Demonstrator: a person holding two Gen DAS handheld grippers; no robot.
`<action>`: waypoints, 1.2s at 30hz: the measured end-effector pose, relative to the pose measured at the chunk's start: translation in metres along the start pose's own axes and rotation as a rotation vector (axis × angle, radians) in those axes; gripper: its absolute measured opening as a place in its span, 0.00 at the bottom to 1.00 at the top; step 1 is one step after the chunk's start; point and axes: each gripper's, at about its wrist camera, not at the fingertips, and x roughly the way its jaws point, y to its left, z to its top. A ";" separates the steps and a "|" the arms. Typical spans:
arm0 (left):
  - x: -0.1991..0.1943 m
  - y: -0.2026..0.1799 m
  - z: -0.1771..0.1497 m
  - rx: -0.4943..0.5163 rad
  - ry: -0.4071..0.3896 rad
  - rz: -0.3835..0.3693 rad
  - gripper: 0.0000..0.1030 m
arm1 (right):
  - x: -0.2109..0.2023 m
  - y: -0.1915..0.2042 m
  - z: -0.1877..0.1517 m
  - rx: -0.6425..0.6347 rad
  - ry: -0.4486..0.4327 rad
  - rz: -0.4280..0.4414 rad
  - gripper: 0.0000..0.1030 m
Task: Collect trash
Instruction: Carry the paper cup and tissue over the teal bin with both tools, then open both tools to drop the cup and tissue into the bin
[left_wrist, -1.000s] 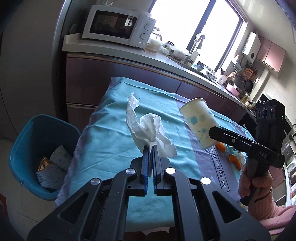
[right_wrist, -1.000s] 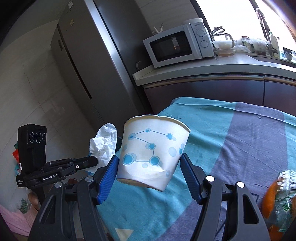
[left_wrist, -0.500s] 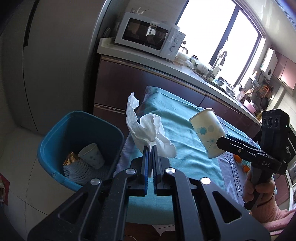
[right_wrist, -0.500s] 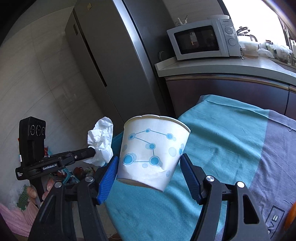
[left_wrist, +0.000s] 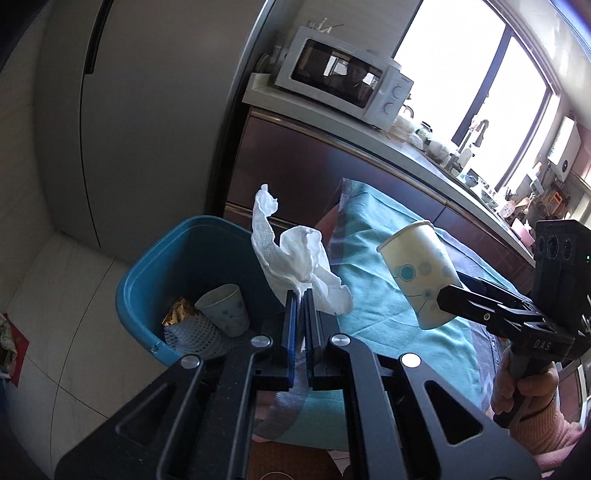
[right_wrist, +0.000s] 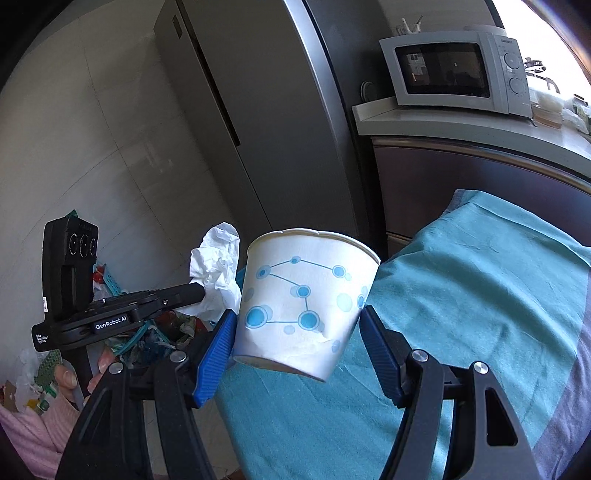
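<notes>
My left gripper (left_wrist: 301, 295) is shut on a crumpled white tissue (left_wrist: 295, 258), held in the air beside the rim of a blue trash bin (left_wrist: 147, 295) on the floor. The bin holds a paper cup (left_wrist: 221, 310), a mesh wrapper and a gold foil scrap. My right gripper (right_wrist: 295, 325) is shut on a white paper cup (right_wrist: 303, 302) printed with blue dots and lines, held above the left end of the teal tablecloth (right_wrist: 480, 295). The same cup (left_wrist: 417, 273) shows in the left wrist view, and the tissue (right_wrist: 218, 273) in the right one.
A grey fridge (right_wrist: 258, 129) stands behind the bin. A microwave (right_wrist: 454, 70) sits on the counter (left_wrist: 424, 155) above dark cabinets. Loose clutter (right_wrist: 155, 332) lies on the floor at the left. A hand in a pink sleeve (left_wrist: 532, 406) holds the right gripper.
Both grippers have swung left, off the table toward the bin, each keeping its hold. The bin has come closer to the centre of the left wrist view and the fridge now fills more of both views.
</notes>
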 end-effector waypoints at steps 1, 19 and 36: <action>0.002 0.004 0.000 -0.006 0.003 0.004 0.04 | 0.004 0.002 0.001 -0.005 0.007 0.001 0.64; 0.049 0.051 0.003 -0.068 0.077 0.085 0.04 | 0.083 0.022 0.023 -0.047 0.135 0.011 0.65; 0.110 0.085 0.008 -0.131 0.153 0.121 0.08 | 0.137 0.020 0.021 0.016 0.253 0.001 0.67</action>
